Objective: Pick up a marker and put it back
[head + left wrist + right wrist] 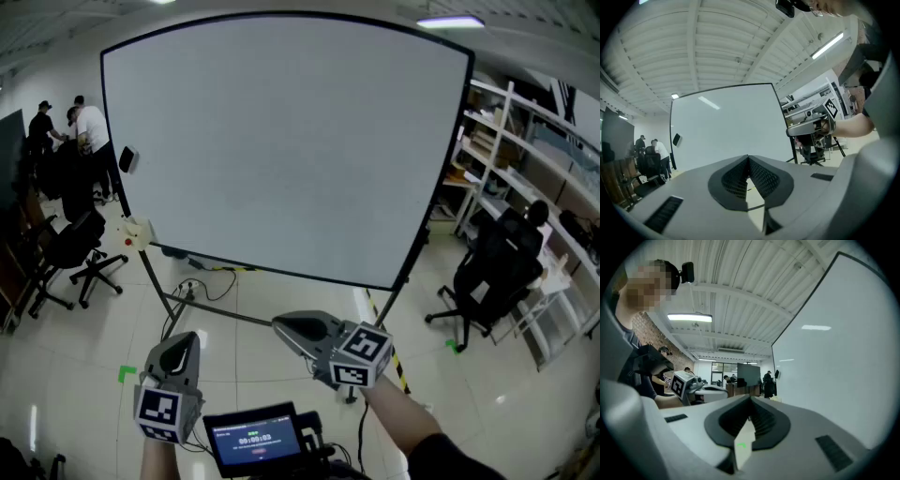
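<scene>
Jaws together on left gripper (748, 157) and right gripper (751, 397).

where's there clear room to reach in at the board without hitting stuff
The whiteboard face is bare, and the tiled floor just before its stand is open. Crowded: office chairs at left, another chair and shelves at right, cables under the board's lower left corner.

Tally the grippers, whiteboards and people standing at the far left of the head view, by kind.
Grippers: 2 (left gripper, right gripper)
Whiteboard: 1
People standing at far left: 2 (person in black, person in white top)
Total: 5
</scene>
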`<state>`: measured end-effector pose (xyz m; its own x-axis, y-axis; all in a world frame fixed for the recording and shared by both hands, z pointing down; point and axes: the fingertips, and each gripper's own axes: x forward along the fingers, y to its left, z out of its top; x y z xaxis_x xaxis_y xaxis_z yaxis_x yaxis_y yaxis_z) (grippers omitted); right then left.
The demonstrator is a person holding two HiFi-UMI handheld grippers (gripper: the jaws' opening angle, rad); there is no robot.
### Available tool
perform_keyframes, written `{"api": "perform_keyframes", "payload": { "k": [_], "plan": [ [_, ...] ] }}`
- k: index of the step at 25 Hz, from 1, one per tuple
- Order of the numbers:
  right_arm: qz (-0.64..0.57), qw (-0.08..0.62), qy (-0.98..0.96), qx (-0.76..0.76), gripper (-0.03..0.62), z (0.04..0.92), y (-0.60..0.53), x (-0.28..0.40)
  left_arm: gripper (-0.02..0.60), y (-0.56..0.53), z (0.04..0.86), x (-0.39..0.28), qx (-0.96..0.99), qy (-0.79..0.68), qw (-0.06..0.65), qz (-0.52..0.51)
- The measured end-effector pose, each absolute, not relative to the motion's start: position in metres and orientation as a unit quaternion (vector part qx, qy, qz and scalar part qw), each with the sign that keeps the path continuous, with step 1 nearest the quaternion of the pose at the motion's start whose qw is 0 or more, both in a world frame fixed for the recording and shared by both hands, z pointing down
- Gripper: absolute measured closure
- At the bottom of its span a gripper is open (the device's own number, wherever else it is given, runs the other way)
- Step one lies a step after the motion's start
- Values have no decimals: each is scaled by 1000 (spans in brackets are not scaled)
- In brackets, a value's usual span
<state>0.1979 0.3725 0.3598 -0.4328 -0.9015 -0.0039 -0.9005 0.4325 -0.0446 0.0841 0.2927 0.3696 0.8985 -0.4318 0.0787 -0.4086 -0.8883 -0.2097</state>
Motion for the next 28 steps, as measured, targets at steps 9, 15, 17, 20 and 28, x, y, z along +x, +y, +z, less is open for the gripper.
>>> {"api": "perform_keyframes", "payload": {
  "k": [9,15,17,20,28],
  "plan": [
    [4,-2,849,-528,586,348,333,153,581,265,362,42,-972,217,84,-42],
    [-2,-6,854,-520,586,357,304,153,581,238,369,38,-970,228,74,-44],
    [-3,-5,858,-514,586,357,290,154,581,225,373,37,-968,235,75,-52],
    [-1,-9,862,-507,586,361,260,168,581,188,384,49,-965,239,81,-77],
    [-6,-12,901,-433,586,371,159,188,581,103,348,70,-941,311,89,-95]
  ]
}}
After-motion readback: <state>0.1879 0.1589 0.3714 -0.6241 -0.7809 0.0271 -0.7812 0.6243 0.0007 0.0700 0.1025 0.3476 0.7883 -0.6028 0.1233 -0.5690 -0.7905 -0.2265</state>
